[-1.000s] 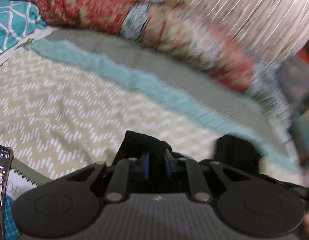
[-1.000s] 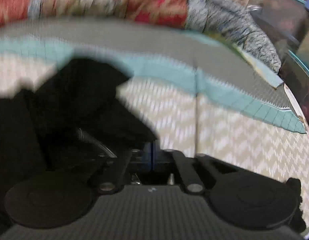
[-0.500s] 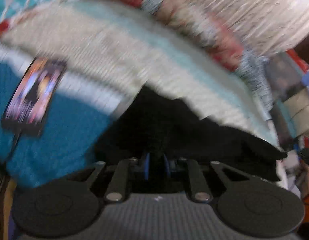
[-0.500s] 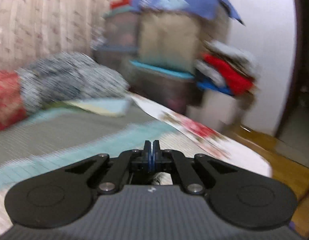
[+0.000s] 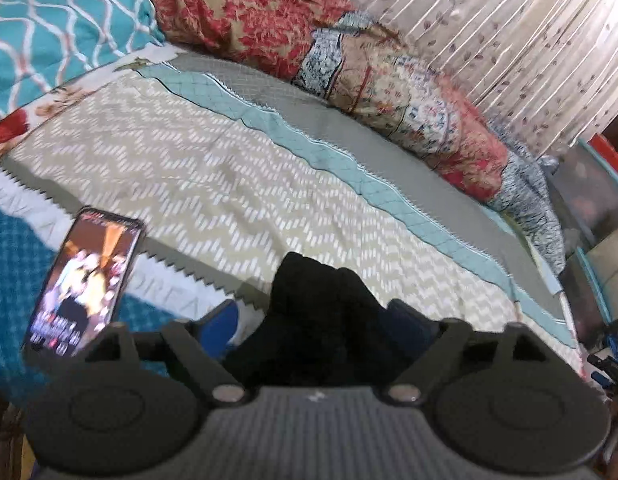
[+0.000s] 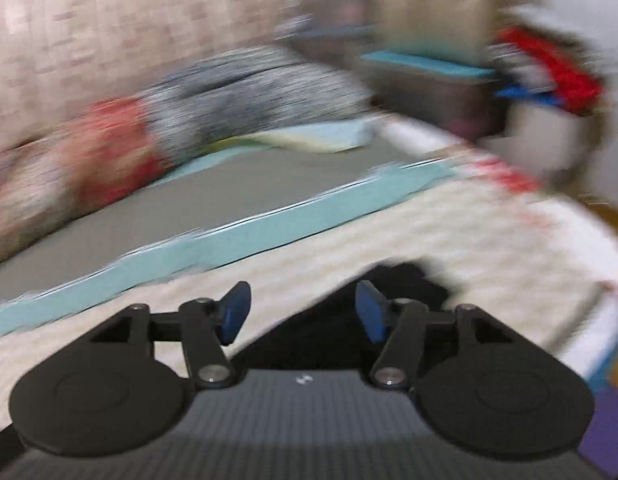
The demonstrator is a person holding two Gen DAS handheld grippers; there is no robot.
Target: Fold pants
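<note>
The black pants (image 5: 321, 320) lie bunched on the bed's chevron quilt (image 5: 229, 184), right in front of my left gripper (image 5: 313, 328). Its blue pads (image 5: 219, 328) stand wide apart, with the cloth lying loose between them. In the blurred right wrist view, the black pants (image 6: 341, 328) lie on the quilt (image 6: 469, 232) under my right gripper (image 6: 305, 312). Its blue pads (image 6: 235, 312) are apart and hold nothing.
A phone (image 5: 85, 280) with a lit screen lies on the teal bedding at the left. Patterned pillows (image 5: 349, 40) line the far side against a curtain (image 5: 489, 28). Storage boxes and stacked clothes (image 6: 541, 68) stand past the bed's right end.
Both grippers were shut, the left on the black pants, and are now open. The pants have dropped onto the quilt. Both cameras swung about sharply.
</note>
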